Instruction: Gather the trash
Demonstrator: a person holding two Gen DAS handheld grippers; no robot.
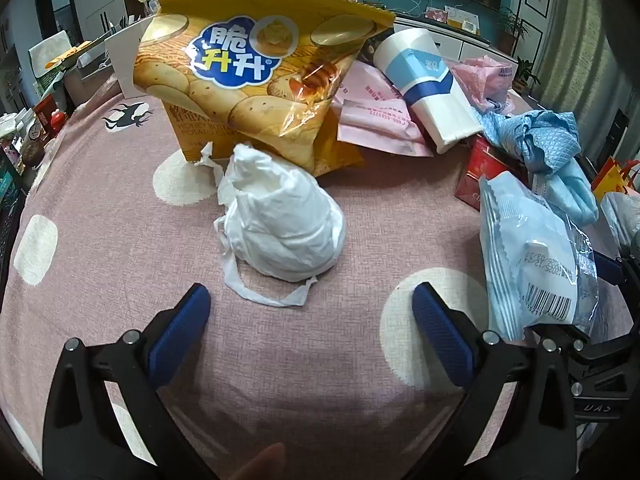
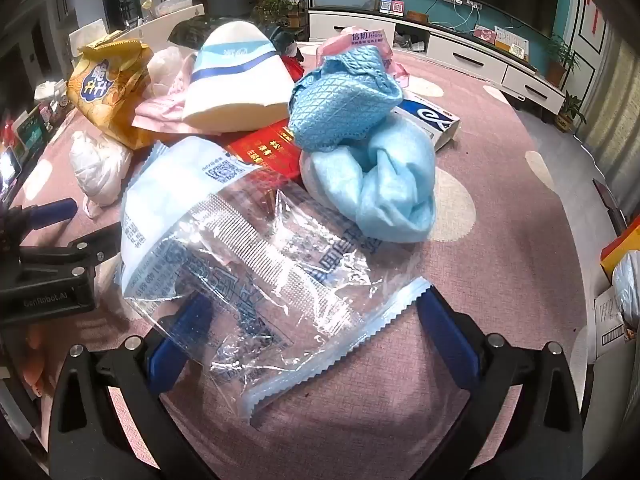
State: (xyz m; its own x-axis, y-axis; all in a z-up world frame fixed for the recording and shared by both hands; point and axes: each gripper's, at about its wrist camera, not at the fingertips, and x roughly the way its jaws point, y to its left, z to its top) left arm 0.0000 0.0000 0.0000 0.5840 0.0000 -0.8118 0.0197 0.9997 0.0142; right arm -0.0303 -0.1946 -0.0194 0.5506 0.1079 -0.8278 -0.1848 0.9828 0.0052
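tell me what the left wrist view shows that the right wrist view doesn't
Only the left wrist view shows the left gripper from behind, open, with the crumpled white tissue ahead of its fingers, and a deer print on the cloth.

Only the right wrist view shows the right gripper open around the clear plastic wrapper, plus a blue-and-white box.

Both show the yellow chip bag, paper cup, red box, blue cloth and pink tablecloth.
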